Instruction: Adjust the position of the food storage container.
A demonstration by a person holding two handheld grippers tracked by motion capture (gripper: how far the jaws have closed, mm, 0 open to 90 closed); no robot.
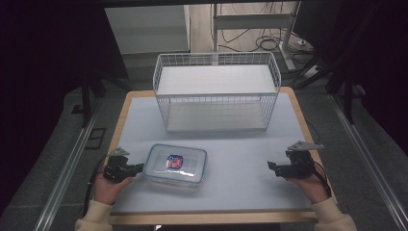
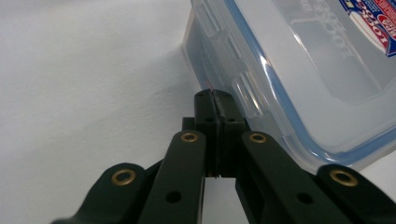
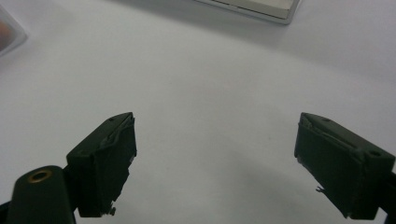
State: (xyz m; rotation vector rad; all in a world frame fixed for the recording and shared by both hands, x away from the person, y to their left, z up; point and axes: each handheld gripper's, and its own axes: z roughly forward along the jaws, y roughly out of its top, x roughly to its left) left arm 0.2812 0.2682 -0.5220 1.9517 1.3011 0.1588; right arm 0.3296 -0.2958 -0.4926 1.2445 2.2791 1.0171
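Left gripper: the black two-jaw left gripper (image 1: 138, 167) is held by the left hand (image 1: 109, 188) near the front left corner of the surface; its jaws are seen pressed together in the left gripper view (image 2: 215, 100), with nothing visibly caught between them, the tips lying just against the left side wall of the container.

Right gripper: the black two-jaw right gripper (image 1: 272, 167) is held by the right hand (image 1: 313, 187) near the front right corner of the surface; its jaws are seen spread wide apart in the right gripper view (image 3: 215, 154), with bare surface between them.

Container: a clear rectangular plastic food container with a blue-sealed snap-on lid and a red, white and blue label (image 1: 175, 166) is set flat on the front left part of the surface, lid on; its side latch is seen beside the left jaws (image 2: 299, 79).

Basket: a white wire basket with a solid white shelf inside (image 1: 216, 91) is placed at the middle of the far edge of the surface, well apart from both grippers.

Surface: a pale grey mat on a wood-edged table (image 1: 240, 154) carries everything.
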